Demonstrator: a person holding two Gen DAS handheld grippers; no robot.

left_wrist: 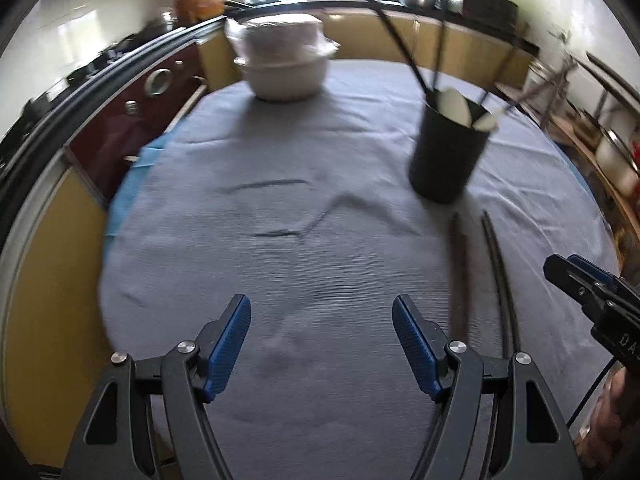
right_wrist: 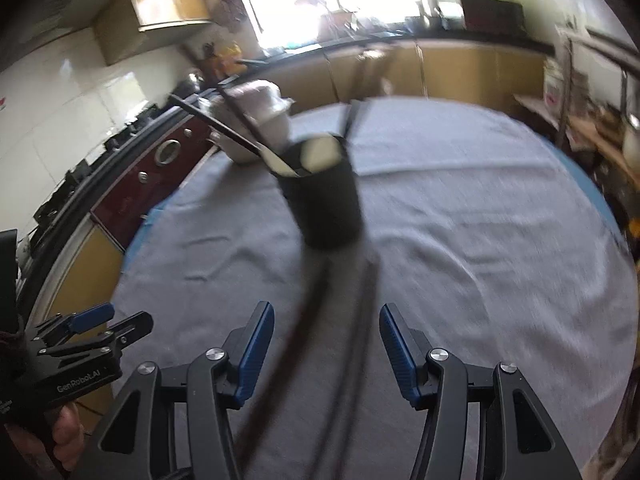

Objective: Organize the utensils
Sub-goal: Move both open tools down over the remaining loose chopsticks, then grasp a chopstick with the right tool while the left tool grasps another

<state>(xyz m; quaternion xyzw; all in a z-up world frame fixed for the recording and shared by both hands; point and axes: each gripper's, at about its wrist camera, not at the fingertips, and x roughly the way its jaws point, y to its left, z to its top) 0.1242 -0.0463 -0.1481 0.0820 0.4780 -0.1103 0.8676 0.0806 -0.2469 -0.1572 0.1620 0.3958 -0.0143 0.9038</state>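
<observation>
A black utensil holder stands on the grey-clothed table, with white spoons and several dark sticks leaning out of it. Two long dark chopsticks lie on the cloth in front of the holder, blurred in the right wrist view. My left gripper hovers open over bare cloth, left of the chopsticks. My right gripper is open above the chopsticks, which run between its fingers without touching the pads. Each gripper also shows at the edge of the other's view.
Stacked white bowls wrapped in plastic sit at the table's far side. A blue sheet peeks out under the cloth at the left edge. Kitchen counters and cabinets ring the table; shelving stands to the right.
</observation>
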